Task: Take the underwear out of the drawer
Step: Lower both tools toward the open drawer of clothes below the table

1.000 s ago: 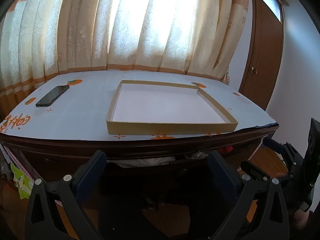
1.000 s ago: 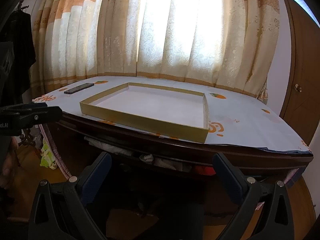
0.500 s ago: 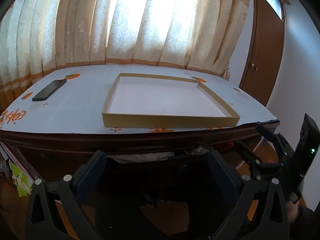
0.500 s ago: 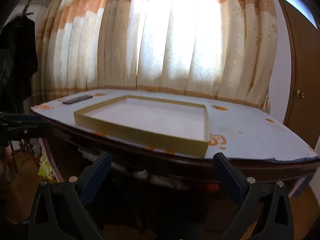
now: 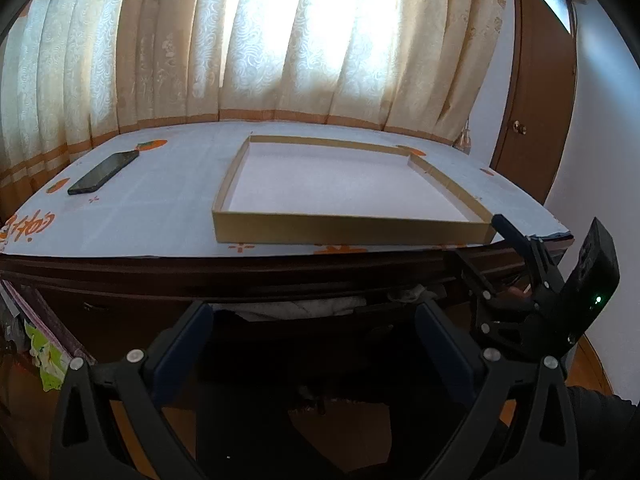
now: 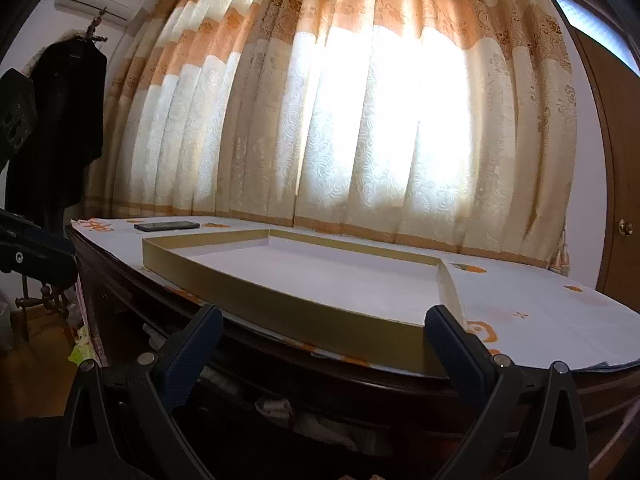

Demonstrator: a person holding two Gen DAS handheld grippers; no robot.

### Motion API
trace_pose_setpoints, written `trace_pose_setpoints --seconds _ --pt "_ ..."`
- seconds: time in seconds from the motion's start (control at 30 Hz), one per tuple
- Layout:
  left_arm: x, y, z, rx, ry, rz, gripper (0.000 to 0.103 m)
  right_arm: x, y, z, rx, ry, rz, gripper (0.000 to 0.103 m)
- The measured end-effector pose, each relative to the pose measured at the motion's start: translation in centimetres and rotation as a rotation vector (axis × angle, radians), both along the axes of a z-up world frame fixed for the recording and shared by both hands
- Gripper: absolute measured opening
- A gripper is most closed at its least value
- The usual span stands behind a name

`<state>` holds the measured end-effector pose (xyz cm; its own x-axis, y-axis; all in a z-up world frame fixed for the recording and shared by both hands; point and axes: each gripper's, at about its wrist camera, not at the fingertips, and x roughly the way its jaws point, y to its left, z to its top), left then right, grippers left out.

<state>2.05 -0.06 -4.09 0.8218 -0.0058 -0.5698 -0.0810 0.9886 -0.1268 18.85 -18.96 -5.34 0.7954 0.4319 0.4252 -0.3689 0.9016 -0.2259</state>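
Note:
A dark wooden drawer [image 5: 304,316] under the tabletop stands slightly open, with white cloth [image 5: 308,306] showing in the gap; this cloth also shows in the right wrist view [image 6: 276,406]. My left gripper [image 5: 312,340] is open and empty, in front of the drawer gap. My right gripper [image 6: 320,344] is open and empty, close to the table's front edge below the tray; it also shows from the side in the left wrist view [image 5: 520,264], at the drawer's right end.
A shallow gold-rimmed tray [image 5: 352,230] with a white floor lies on the white cloth-covered table [image 5: 160,216]. A black phone [image 5: 104,172] lies at the table's left. Curtains hang behind. A wooden door [image 5: 536,120] is at the right. Black clothing [image 6: 60,132] hangs at the left.
My right gripper has moved forward and lower, up to the table edge and drawer. My left gripper has crept slightly closer to the drawer. Both stay open.

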Motion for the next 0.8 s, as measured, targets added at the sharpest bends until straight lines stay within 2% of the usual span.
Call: trace_pose_setpoints --seconds 0.13,0.8 --pt "0.0 0.4 -0.2 -0.013 0.004 0.009 0.103 0.2 1.0 -0.1 -0.025 -0.051 0.008 0.102" --pt "-0.3 1.2 0.1 -0.054 -0.008 0.028 0.103 1.7 3.7 -2.1 -0.069 -0.248 -0.181 0.102"
